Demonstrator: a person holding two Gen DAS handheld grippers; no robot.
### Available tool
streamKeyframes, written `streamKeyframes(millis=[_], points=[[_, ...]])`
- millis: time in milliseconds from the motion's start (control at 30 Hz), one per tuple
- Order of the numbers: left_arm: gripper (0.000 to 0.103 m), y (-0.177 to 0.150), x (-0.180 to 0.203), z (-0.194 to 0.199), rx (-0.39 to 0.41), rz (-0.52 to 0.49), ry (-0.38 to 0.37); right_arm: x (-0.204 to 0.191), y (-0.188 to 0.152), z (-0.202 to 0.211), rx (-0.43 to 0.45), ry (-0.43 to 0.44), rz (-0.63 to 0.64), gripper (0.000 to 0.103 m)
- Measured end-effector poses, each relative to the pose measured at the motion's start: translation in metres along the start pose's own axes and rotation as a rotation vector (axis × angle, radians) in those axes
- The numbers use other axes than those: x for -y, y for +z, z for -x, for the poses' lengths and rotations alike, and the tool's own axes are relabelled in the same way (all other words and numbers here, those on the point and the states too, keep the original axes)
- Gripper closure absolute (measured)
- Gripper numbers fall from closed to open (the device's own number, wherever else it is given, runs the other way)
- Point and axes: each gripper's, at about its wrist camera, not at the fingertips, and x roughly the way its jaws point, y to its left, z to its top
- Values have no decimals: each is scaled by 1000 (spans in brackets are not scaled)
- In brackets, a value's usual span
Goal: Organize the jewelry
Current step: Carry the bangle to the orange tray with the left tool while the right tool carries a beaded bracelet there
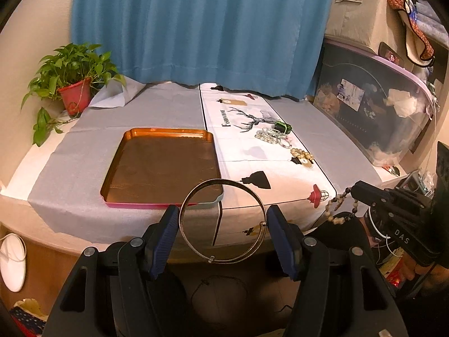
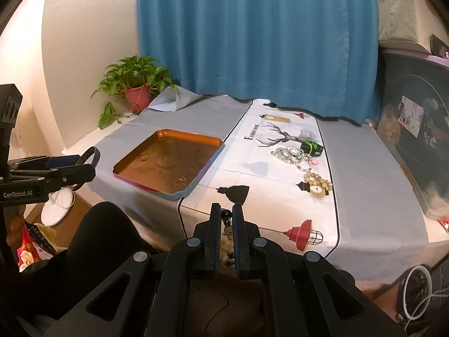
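My left gripper (image 1: 223, 213) is shut on a large thin metal ring bangle (image 1: 196, 196), held upright in front of the table's near edge, just before the orange tray (image 1: 157, 165). My right gripper (image 2: 226, 210) is shut on a beaded necklace (image 2: 226, 229) of pale and dark beads; it hangs from the right gripper in the left wrist view (image 1: 338, 206). On the white deer-print runner (image 2: 252, 174) lie crystal bracelets (image 2: 289, 153), a pink bracelet (image 2: 307, 165), a cream bead bracelet (image 2: 317, 181) and a green watch (image 2: 311, 146).
A potted plant in a red pot (image 1: 74, 98) stands at the table's back left corner. A blue curtain (image 1: 196, 28) hangs behind. A dark storage bin (image 1: 373, 106) lines the right side. A white slipper (image 1: 12, 261) lies on the floor at left.
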Motion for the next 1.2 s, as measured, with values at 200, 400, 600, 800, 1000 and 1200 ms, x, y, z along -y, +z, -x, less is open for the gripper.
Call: streamKeyframes(millis=[200,400,600,800,1000,1200], points=[[43,0,-4,-5,-10,12,9,1,1,-7,-18,1,0,95],[43,2,-10,-13,-17,20,22,0,2,-19,-42,0,5,95],[43,5,-25,-24,-31,39,24,-2,9,-34,-61,0,13,95],[43,11,-39,-32,-33,47,30,-10,22,-51,-69,10,33,95],[43,22,-59,-44,-32,68,48,-26,41,-76,-73,37,69,95],[43,36,-87,-63,-35,87,70,-51,66,-115,-64,88,97,95]])
